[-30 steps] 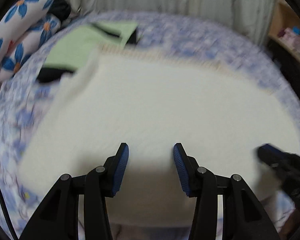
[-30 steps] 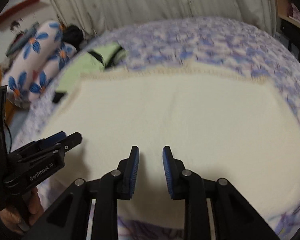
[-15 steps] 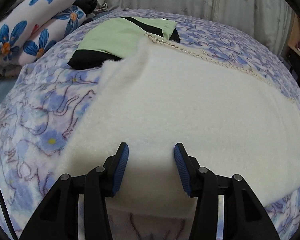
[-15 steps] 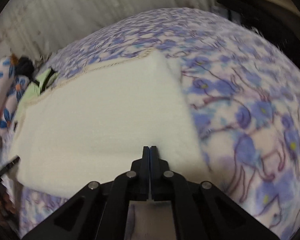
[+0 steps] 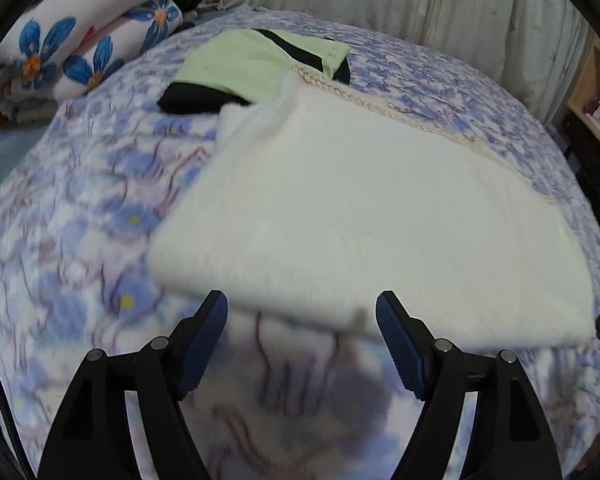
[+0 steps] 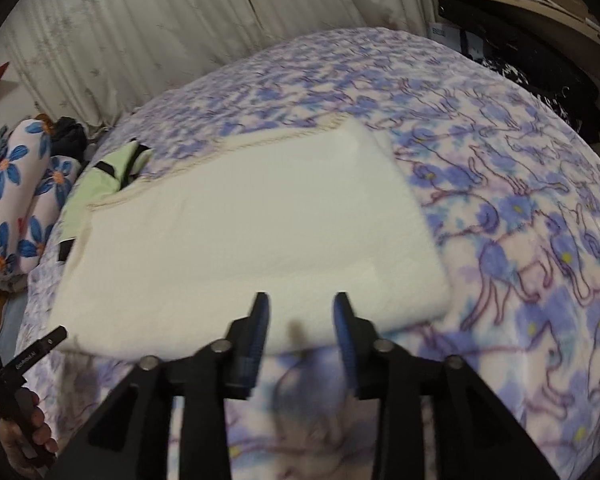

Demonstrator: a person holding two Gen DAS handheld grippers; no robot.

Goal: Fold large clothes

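A wide bed (image 5: pixel 100 216) under a blue-and-lilac flower-print blanket fills the room in front of me, with pale curtains (image 6: pixel 148 40) hanging along its far side. On the middle of it lies the big cream garment (image 5: pixel 360 216), already folded into a thick rectangle with its stitched trim along the far edge. Its far left corner overlaps a smaller green-and-black garment (image 5: pixel 240 64), and past that, at the far left, sit rolled flowered pillows (image 5: pixel 80 36).

Both tools hang just off the near edge of the cream fold. The left gripper (image 5: pixel 302 340) has its jaws spread wide, having just been opening, with nothing between them. The right gripper (image 6: pixel 300 328) has also just been opening, and its jaws stand parted and empty, the fold's near edge just beyond the tips.

I judge the fold has been let go and the next one needs setting up. To do it well, each gripper should bite all layers near a corner of one short side, lift together, and carry it level so the stack doesn't slide or drag the green garment.
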